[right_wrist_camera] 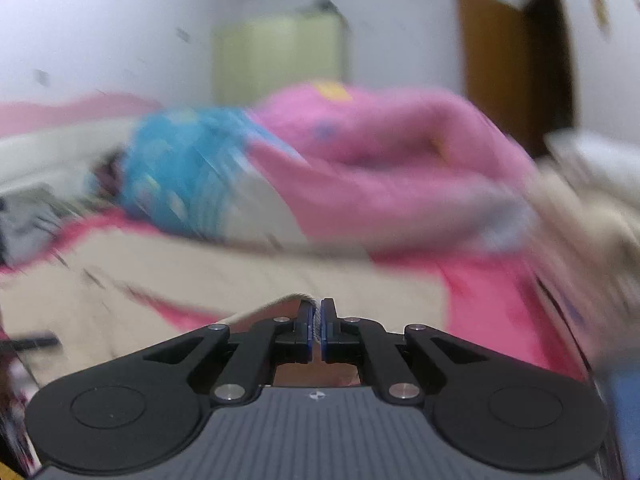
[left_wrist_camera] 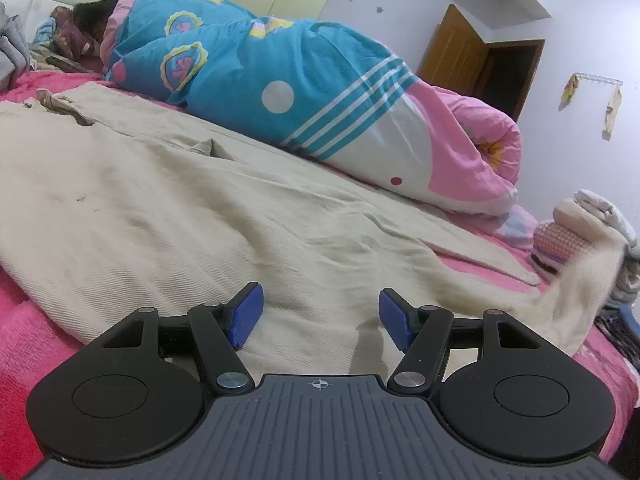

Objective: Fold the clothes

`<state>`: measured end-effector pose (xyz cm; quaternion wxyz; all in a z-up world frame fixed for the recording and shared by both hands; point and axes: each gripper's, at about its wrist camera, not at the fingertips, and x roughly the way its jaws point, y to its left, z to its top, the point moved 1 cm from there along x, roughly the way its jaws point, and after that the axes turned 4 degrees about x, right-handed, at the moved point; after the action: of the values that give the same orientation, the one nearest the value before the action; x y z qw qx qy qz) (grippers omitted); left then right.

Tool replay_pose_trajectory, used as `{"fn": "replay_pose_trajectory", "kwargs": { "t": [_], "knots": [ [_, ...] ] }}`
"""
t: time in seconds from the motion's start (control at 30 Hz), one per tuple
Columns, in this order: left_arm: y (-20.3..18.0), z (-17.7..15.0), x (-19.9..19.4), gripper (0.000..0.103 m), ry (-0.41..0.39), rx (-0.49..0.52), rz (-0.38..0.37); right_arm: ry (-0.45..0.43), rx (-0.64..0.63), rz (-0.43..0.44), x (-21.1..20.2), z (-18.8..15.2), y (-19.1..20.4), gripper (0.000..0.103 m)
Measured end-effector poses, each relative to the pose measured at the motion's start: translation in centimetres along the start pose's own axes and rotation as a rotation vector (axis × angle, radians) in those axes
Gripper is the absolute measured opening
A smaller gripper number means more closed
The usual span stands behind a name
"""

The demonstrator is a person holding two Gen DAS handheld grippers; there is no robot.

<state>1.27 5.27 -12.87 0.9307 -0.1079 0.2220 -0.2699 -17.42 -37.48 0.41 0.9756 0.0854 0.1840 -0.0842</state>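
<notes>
Left gripper (left_wrist_camera: 321,316) jaws spread above the beige trousers (left_wrist_camera: 180,200); right gripper (right_wrist_camera: 317,322) jaws pinch a trouser edge. Keep that pinch firm and carry the edge across evenly.

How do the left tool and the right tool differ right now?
The left tool is open, its blue pads spread wide with nothing between them; the right tool is shut on a thin edge of the beige garment. The left tool's view is sharp, while the right tool's view is smeared with motion blur. The left tool sits low over the flat beige garment; the right tool holds its pinched edge raised. Both share black linkages and blue pads.
</notes>
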Motion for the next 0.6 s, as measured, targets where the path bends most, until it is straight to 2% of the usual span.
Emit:
{"fn": "replay_pose_trajectory", "kwargs": {
  "t": [0.17,0.27,0.4,0.5,0.53,0.6],
  "knots": [
    [0.0,0.1,0.0,0.064,0.000,-0.002,-0.001,0.137,0.085,-0.130,-3.2,-5.0,-2.1,0.003],
    [-0.1,0.1,0.0,0.064,0.000,-0.005,-0.002,0.192,0.094,-0.156,-3.9,-5.8,-1.7,0.004],
    [0.1,0.1,-0.1,0.064,-0.003,-0.012,-0.008,0.202,0.158,-0.182,-5.3,-6.4,-1.9,0.006],
    [0.2,0.1,-0.2,0.064,-0.004,-0.018,-0.012,0.175,0.208,-0.278,-6.2,-6.5,-2.6,0.006],
    [0.2,0.1,-0.2,0.064,-0.004,-0.018,-0.012,0.168,0.250,-0.308,-6.5,-6.5,-3.3,0.006],
    [0.2,0.1,-0.2,0.064,-0.005,-0.019,-0.012,0.164,0.413,-0.332,-7.2,-6.6,-5.4,0.007]
  ]
}}
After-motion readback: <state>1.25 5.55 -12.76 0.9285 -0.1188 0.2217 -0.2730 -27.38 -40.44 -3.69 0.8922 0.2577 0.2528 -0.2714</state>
